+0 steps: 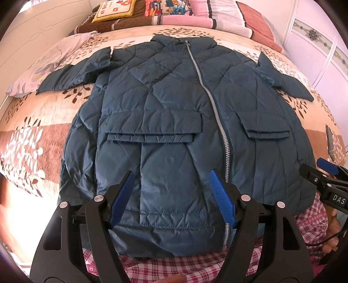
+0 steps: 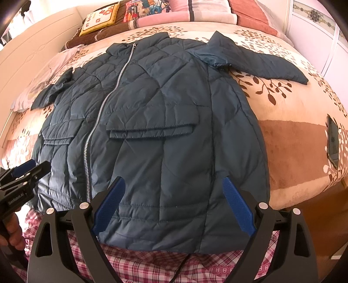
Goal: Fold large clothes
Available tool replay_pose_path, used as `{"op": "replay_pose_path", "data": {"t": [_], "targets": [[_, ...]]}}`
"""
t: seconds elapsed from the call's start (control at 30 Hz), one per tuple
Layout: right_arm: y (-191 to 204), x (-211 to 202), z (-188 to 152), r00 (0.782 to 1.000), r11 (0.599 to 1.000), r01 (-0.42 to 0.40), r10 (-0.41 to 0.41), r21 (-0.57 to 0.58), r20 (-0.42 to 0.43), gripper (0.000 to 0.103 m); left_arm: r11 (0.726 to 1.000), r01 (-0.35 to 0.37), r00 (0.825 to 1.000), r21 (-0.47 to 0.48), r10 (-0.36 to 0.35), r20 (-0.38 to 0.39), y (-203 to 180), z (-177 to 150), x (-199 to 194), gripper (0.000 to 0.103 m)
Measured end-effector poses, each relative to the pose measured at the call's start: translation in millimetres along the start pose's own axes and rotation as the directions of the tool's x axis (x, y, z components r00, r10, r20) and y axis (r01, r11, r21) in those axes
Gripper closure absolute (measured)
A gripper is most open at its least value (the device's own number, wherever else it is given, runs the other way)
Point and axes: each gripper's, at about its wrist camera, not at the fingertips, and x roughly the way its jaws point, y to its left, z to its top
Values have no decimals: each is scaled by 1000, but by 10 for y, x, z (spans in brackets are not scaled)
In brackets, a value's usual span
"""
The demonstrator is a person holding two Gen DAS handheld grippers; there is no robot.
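A dark teal quilted jacket [image 1: 174, 104] lies flat and zipped on the bed, collar far, hem near, both sleeves spread out to the sides; it also shows in the right wrist view [image 2: 165, 122]. My left gripper [image 1: 171, 176] is open and empty, hovering over the hem just left of the zipper [image 1: 214, 104]. My right gripper [image 2: 174, 180] is open and empty over the hem's right half. The right gripper shows at the right edge of the left wrist view [image 1: 322, 172], and the left gripper at the left edge of the right wrist view [image 2: 30, 169].
The bed has a beige leaf-patterned blanket [image 1: 43, 122]. Pillows and folded quilts [image 1: 165, 13] are stacked at the headboard. A phone [image 2: 332, 139] lies on the blanket right of the jacket. A pink plaid cloth [image 2: 152, 265] is beneath the hem. A wardrobe [image 1: 322, 50] stands at right.
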Motion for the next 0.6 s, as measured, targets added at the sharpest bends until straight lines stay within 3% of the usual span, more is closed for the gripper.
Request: {"op": "replay_pose_path", "data": {"t": [0.6], "targets": [[-23,2,23,1000,1000,-5,5,4,-3,15,1000,-1,1000,0,1,-4,4,-12,12,30]]}}
